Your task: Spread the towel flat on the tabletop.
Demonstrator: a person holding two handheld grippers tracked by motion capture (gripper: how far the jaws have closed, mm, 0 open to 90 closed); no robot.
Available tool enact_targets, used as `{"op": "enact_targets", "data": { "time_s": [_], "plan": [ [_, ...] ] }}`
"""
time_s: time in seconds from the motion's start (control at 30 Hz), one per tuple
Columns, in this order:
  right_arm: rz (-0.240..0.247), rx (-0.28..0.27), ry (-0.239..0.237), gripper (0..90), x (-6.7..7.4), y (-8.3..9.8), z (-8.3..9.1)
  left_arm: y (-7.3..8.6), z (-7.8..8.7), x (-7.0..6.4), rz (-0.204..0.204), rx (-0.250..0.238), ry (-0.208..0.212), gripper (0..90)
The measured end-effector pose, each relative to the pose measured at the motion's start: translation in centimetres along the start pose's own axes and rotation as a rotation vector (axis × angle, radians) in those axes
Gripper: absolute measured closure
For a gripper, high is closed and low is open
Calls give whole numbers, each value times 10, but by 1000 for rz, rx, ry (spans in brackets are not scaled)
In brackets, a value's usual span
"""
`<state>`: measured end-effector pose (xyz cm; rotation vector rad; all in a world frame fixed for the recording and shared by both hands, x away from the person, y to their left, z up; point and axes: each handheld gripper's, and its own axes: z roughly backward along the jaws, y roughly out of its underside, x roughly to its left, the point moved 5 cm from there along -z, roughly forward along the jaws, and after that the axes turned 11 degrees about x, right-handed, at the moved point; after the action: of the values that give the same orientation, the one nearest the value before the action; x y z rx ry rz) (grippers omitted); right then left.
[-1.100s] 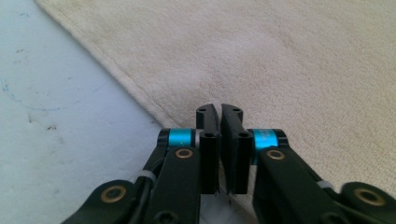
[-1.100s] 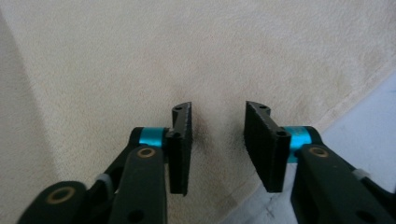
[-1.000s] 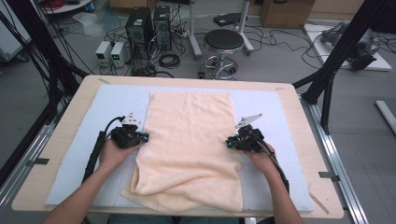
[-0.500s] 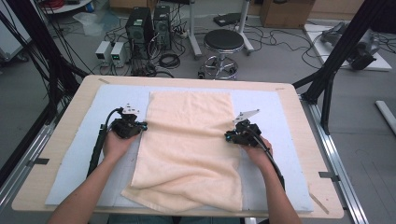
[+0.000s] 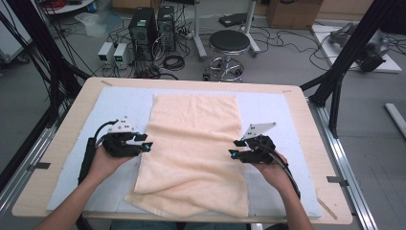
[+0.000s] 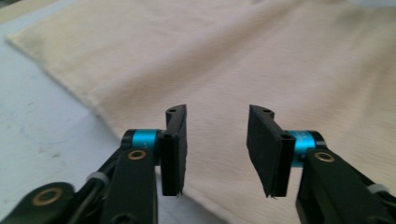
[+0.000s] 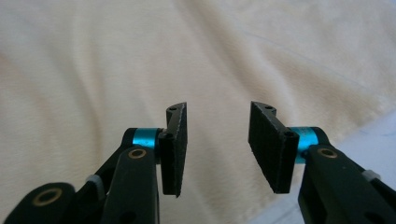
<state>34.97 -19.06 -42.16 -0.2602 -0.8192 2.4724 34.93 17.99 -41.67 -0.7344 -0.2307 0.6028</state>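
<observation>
Towel-folding sits between grips here — both tools have let go and the cloth lies free on the surface (image 5: 62, 143). The left hand-held gripper (image 5: 149, 144) hovers at the towel's 9 o'clock edge, the right hand-held gripper (image 5: 232, 148) at its 3 o'clock edge, each pointing inward across the fabric. Their jaws have just been opening and now stand apart with nothing between them; the left gripper view and the right gripper view both show bare pads above the pile, not pressing it.

Likely next comes a fresh pinch — probably on the near hem at 6 o'clock or the far hem at 12 o'clock. That calls for lowering each tool until one pad slips under a single edge, both hands matched so the fold runs straight.

The towel (image 5: 194, 153) is peach-coloured terry, soft and slightly fuzzy, lying lengthwise down the middle of a pale blue mat (image 5: 122, 103). Its far half lies flat and square; the near end widens, ripples, and skews toward 7 o'clock.
</observation>
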Motion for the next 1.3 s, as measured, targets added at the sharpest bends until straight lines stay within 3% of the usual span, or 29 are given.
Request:
{"op": "enact_targets", "data": {
  "time_s": [0.27,0.37,0.43,0.57,0.63,0.7,0.77,0.8,0.93,0.97,1.1,1.23,1.3],
  "plan": [
    [41,-45,-38,527,35,13,12,12,19,-46,-77,-38,95,514],
    [48,-15,-43,507,42,21,9,18,20,-58,-87,-41,130,462],
    [46,-2,-55,503,46,27,6,23,17,-68,-105,-52,194,424],
    [55,46,-65,504,52,37,-4,35,5,-79,-157,6,234,396],
    [60,85,-66,533,55,42,-12,41,-2,-80,-187,62,223,456],
    [82,141,-74,644,56,44,-22,44,-8,-80,-208,104,234,677],
    [96,138,-98,810,58,43,-25,42,-8,-77,-209,96,217,804],
    [107,145,-98,832,58,41,-24,39,-7,-75,-203,84,202,838],
    [151,146,-58,838,53,27,-15,24,2,-58,-158,16,149,856],
    [145,126,-50,836,47,20,-10,20,2,-55,-131,-3,144,857],
    [120,84,0,833,25,-1,0,7,-1,-33,-84,-18,50,864],
    [91,88,57,826,0,-16,-14,-2,-19,-10,-30,-8,-37,864],
    [71,106,74,817,-13,-17,-28,-3,-31,2,23,-3,-47,864]
  ]
}}
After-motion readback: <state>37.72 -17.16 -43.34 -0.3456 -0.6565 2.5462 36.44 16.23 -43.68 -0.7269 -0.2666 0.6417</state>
